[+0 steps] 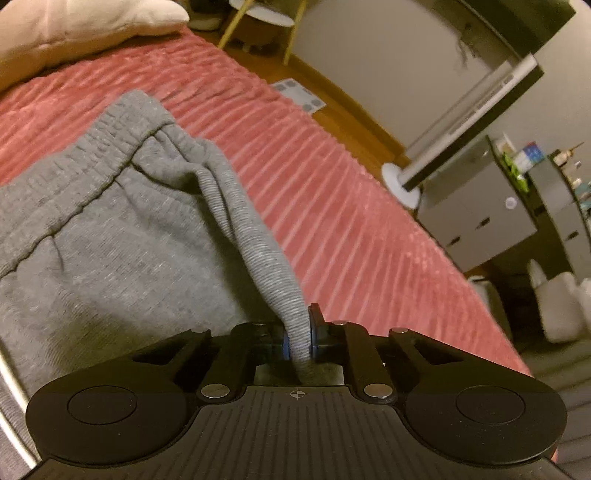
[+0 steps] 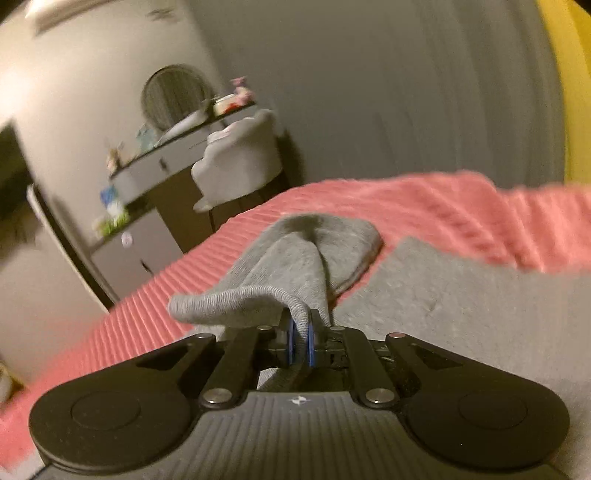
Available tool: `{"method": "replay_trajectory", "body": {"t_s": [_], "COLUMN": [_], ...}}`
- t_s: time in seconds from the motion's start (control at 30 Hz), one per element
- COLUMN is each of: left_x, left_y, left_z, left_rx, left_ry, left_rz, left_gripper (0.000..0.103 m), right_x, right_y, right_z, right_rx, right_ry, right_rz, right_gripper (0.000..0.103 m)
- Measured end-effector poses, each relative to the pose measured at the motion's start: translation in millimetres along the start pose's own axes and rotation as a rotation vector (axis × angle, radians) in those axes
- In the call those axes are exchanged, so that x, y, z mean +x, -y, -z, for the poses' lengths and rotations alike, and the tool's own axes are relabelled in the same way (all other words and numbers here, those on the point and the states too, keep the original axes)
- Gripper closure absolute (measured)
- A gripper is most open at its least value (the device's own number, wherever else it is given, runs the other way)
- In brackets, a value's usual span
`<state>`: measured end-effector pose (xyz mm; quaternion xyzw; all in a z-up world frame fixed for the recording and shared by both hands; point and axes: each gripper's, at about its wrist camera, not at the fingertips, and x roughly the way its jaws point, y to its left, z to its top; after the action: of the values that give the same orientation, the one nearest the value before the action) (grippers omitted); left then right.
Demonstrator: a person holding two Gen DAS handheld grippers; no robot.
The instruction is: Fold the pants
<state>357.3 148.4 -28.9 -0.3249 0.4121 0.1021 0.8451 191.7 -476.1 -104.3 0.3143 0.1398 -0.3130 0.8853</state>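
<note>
Grey pants (image 1: 110,229) lie on the red bedspread (image 1: 332,206), filling the left of the frame. Left gripper (image 1: 298,338) pinches a ribbed fold at lower centre. Right gripper (image 2: 301,341) likewise pinches a ribbed cuff (image 2: 236,299).

My pants (image 1: 110,240) are soft grey cloth – the bed cover (image 1: 314,192) is ribbed and fuzzy – my tool (image 1: 297,338) is matt black plastic.

Heather grey is seen on the sweatpants (image 1: 110,240), finely ribbed at the cuff (image 2: 258,299). The bedspread (image 1: 314,184) is coral pink, striped in ridges. A cream pillow (image 1: 74,29) is shown.
</note>
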Motion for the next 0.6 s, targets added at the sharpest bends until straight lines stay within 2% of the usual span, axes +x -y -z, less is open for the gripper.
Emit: {"method": "replay_trajectory", "body": {"t_s": [0.1,0.17,0.27,0.33,0.43,0.53,0.6], "left_x": [-37,-75,-139,-175,-200,-189,-172], "left_y": [2,-2,-23,-45,-87,-122,-142], "left_z": [0,7,31,56,98,132,147], "left_rx": [0.025,0.024,0.02,0.034,0.025,0.033,0.012], "left_ry": [0.1,0.176,0.266,0.3,0.271,0.193,0.135], "left_rz": [0.059,0.127,0.243,0.283,0.282,0.194,0.141], "left_gripper": [0.094,0.094,0.094,0.094,0.094,0.093,0.092], "right_x": [-13,-23,-52,-70,-93,-105,-100], "right_y": [19,31,44,55,72,81,83], "right_z": [0,-9,-26,-35,-39,-32,-24], "right_rx": [0.139,0.221,0.287,0.34,0.415,0.436,0.41], "right_ry": [-0.003,0.028,0.106,0.144,0.155,0.136,0.069], "right_rz": [-0.063,-0.11,-0.138,-0.124,-0.046,0.042,0.11], "right_gripper": [0.097,0.097,0.098,0.098,0.098,0.098,0.098]}}
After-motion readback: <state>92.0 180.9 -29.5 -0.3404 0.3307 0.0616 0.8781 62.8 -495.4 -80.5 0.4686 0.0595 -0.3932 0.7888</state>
